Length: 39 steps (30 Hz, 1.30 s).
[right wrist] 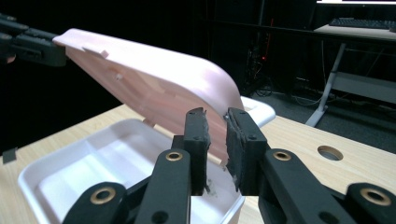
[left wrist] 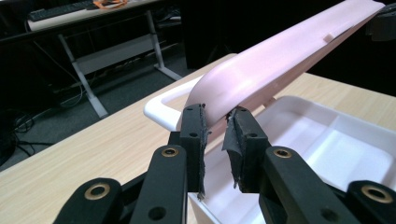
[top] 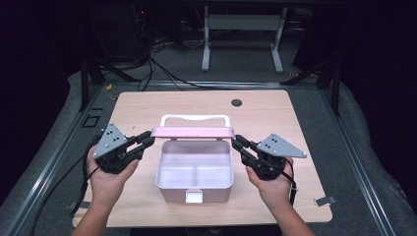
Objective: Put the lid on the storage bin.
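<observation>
A box with a white tray stands mid-table, its pink lid raised and tilted back over the rear edge. The tray has two bare compartments, and a white handle lies behind the lid. My left gripper is at the lid's left end. In the left gripper view the lid's corner runs down between the pads of that gripper, with a gap showing. My right gripper is at the lid's right end. There the lid reaches between its jaws, also with a gap.
The wooden table has a round cable hole at the back right. A white desk frame and cables stand on the floor beyond. A small latch sits at the tray's front wall.
</observation>
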{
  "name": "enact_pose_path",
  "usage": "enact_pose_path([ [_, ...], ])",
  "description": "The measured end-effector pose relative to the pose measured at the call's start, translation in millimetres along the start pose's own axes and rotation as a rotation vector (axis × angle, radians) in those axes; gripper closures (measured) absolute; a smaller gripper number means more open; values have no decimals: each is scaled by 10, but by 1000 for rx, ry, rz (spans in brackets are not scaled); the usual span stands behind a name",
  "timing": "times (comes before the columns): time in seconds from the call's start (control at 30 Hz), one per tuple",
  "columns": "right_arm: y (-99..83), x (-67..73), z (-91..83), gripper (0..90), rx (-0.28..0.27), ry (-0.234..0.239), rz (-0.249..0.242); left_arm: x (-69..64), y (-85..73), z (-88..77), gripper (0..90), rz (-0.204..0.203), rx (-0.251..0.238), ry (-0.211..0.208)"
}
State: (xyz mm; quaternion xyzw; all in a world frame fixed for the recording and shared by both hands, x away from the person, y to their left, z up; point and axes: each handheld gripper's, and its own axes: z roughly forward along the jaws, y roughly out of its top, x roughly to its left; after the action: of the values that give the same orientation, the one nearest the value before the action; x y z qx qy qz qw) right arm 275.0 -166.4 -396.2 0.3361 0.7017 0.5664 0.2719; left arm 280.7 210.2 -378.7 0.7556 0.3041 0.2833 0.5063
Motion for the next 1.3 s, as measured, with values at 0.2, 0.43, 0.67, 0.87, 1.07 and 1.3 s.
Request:
enact_pose_path([
  [0.2, -89, 36, -46, 763, 12, 22, -16, -69, -128, -57, 753, -3, -6, -15],
  [0.43, -208, 79, -67, 748, 23, 31, -19, -128, -326, -76, 747, -33, -21, -30],
  [0.67, -325, 126, -118, 722, 20, 42, -28, -216, -426, -96, 733, -9, -4, -24],
  [0.87, -449, 204, -166, 712, 31, 35, -79, -273, -560, -136, 713, -1, 9, -38],
  [1.07, -588, 257, -228, 705, 52, 50, -78, -314, -664, -160, 711, 4, 40, -51],
  [1.3, -663, 268, -266, 699, 56, 75, -46, -328, -709, -170, 702, -20, 55, -67],
])
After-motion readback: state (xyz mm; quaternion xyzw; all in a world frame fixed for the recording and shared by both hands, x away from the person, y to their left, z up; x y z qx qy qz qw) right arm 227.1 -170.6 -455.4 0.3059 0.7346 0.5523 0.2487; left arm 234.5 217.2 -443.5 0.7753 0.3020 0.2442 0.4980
